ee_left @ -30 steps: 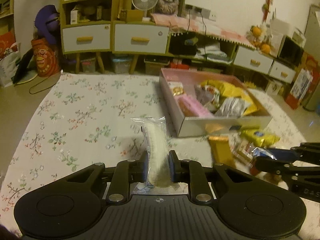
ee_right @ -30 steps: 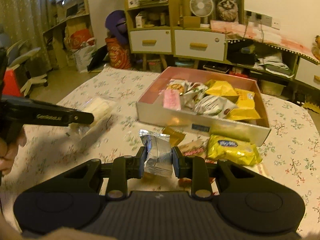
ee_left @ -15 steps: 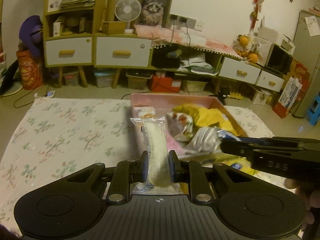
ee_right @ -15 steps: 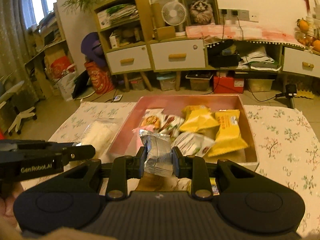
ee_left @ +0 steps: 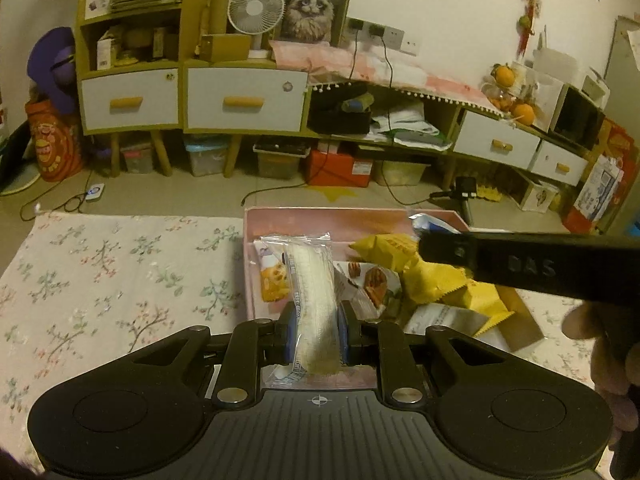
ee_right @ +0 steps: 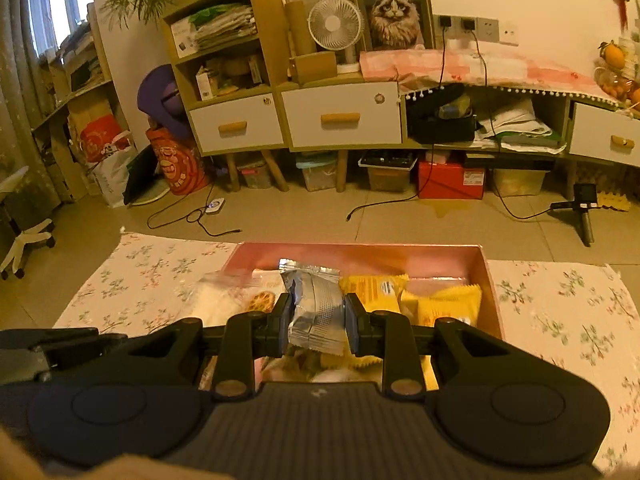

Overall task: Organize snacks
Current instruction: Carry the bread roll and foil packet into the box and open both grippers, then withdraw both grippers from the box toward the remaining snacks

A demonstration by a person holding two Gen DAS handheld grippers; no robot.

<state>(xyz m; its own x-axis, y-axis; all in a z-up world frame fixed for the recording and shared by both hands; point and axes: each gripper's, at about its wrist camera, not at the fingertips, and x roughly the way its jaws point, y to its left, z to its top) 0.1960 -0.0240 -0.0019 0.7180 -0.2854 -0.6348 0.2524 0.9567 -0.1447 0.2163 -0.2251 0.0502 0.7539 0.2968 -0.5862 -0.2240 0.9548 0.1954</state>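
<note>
left gripper: jaws clamped on a clear-wrapped white snack, which is held upright over the near left part of the pink box. right gripper: jaws clenched on a silver foil packet, which is held above the box's middle. the box is seen resting on a floral cloth and already contains yellow packets and a biscuit packet. the right gripper's finger is seen crossing the left wrist view, above the yellow packets.
</note>
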